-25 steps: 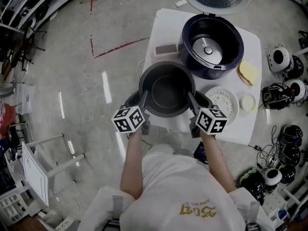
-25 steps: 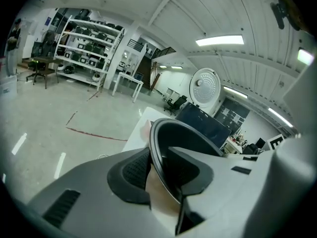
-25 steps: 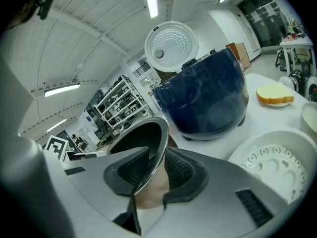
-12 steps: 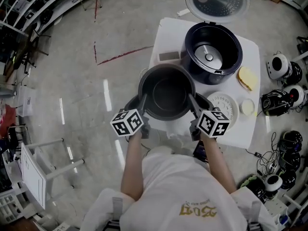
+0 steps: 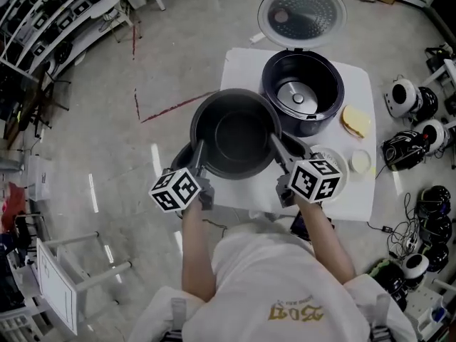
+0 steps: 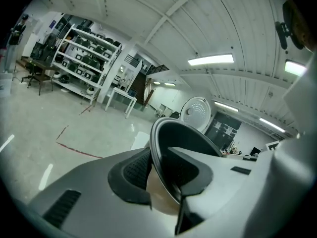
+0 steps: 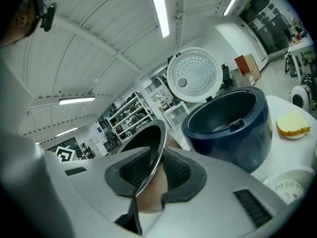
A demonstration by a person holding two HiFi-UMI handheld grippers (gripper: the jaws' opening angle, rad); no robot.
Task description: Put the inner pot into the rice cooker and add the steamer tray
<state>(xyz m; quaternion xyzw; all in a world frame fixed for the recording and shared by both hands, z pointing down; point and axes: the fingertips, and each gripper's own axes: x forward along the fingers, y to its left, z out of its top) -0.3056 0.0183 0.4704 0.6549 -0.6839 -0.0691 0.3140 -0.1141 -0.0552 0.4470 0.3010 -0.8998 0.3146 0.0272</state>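
Round dark inner pot [image 5: 235,134], smooth bowl, thin bright rim, carried above white desk [image 5: 356,191] at 7 o'clock of open navy rice cooker [image 5: 335,84]. Left hand-held gripper [image 5: 198,152] clamped on rim at 9 o'clock, right hand-held gripper [image 5: 278,147] at 3 o'clock, ribbed pads [image 6: 136,167] pinching the wall. Both aimed slightly downward, forearms parallel.
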